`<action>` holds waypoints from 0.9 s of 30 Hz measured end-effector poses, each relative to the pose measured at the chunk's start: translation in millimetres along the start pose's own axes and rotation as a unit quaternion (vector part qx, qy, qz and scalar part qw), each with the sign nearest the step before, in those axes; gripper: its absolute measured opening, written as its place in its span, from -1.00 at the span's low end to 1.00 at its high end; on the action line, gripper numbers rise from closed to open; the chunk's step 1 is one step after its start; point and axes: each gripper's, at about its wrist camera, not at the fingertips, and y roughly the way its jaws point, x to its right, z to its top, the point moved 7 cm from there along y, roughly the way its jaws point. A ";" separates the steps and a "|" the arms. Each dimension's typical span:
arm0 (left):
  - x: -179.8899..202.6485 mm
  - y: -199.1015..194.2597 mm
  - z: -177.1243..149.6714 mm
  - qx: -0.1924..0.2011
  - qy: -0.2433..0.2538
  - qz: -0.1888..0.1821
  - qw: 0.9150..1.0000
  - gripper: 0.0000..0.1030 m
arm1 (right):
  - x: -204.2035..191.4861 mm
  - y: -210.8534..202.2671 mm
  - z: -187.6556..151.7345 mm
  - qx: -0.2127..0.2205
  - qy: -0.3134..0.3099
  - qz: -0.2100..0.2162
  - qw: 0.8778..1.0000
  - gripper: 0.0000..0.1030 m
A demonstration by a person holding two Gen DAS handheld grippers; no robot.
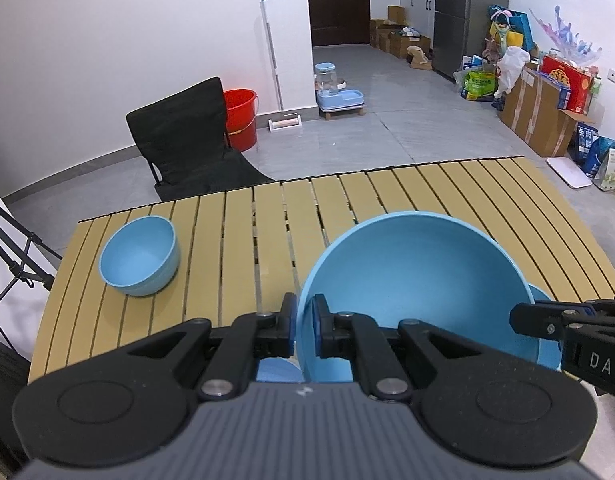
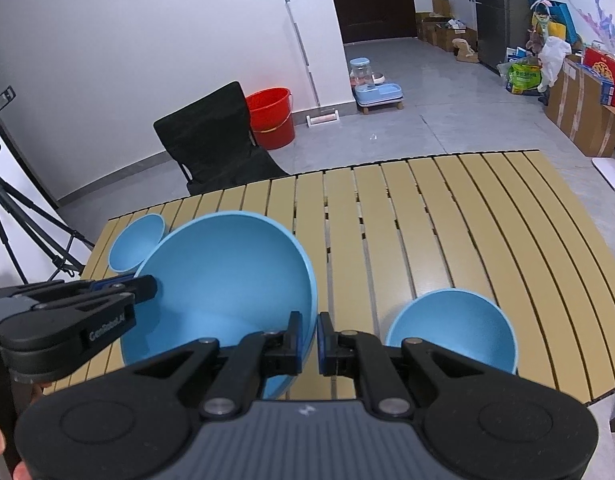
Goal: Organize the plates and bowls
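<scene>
From the left wrist, the left tool [image 1: 304, 326] is clamped on the near-left rim of the large blue bowl [image 1: 419, 276], one pad inside the wall and one outside. The bowl hangs tilted above the slatted bench [image 1: 243, 240], its mouth turned towards the camera. The right tool [image 1: 525, 316] meets the opposite rim from the right. A small blue bowl [image 1: 141, 256] stands upright on the bench well to the left, so it lies on the left hand's side.

From the right wrist, the right tool [image 2: 309, 342] pinches the large bowl's right rim [image 2: 227, 280], and the left tool [image 2: 147, 282] comes in from the left. Both point steeply down. A medium blue bowl [image 2: 453, 326] sits just right of this tool, on the bench.
</scene>
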 end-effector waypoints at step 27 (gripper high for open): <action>116.6 21.6 -5.7 -0.023 0.042 -0.030 0.998 -0.83 | 117.7 -21.1 -10.4 0.017 0.057 -0.027 0.998 -0.86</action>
